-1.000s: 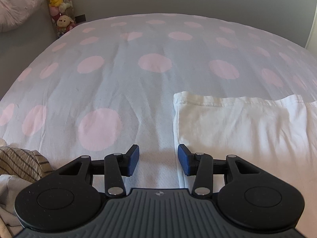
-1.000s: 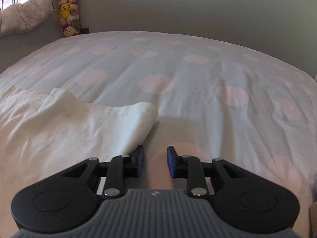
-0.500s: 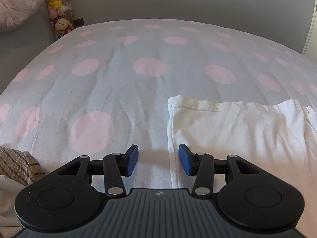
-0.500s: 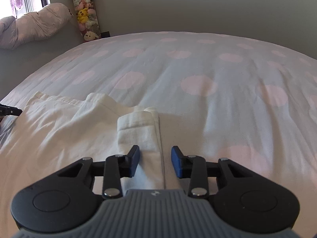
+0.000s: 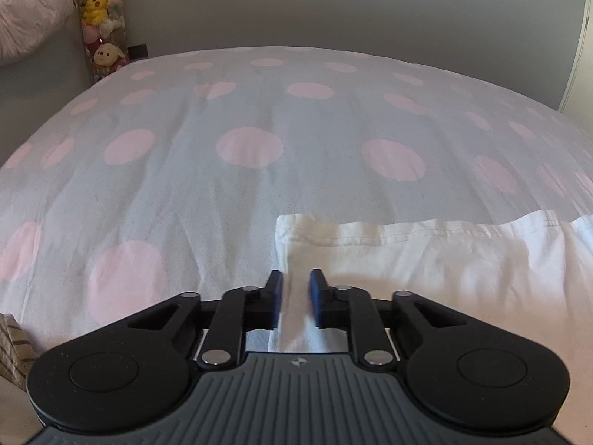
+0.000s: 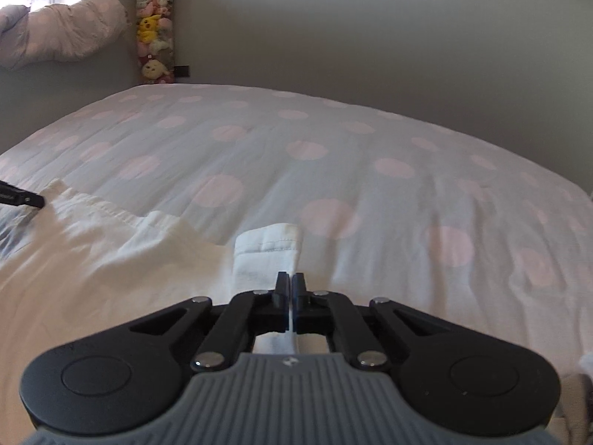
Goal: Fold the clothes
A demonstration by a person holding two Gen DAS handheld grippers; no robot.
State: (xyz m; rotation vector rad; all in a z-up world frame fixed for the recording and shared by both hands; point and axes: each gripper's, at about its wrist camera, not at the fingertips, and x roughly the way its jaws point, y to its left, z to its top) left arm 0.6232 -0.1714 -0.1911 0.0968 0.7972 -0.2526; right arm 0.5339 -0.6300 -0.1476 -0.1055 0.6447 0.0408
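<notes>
A white garment (image 5: 426, 259) lies flat on the polka-dot bed cover (image 5: 222, 185). In the left wrist view its left hemmed corner runs up between the fingers of my left gripper (image 5: 296, 285), which is shut on the bunched cloth. In the right wrist view the same garment (image 6: 92, 259) spreads to the left, and its right corner, a small folded flap, is pinched in my right gripper (image 6: 290, 285), whose fingers are nearly touching. The left gripper's tip (image 6: 22, 198) shows at the garment's far left corner.
The bed cover (image 6: 333, 148) stretches far ahead to a grey wall. A striped cloth (image 5: 11, 348) lies at the near left edge. A column of plush toys (image 5: 98, 18) and a rolled duvet (image 5: 26, 18) stand at the back left.
Both grippers went from open to shut, each over a corner of the white garment. The right one swung left onto the corner, and both views sit lower and closer to the bed.
</notes>
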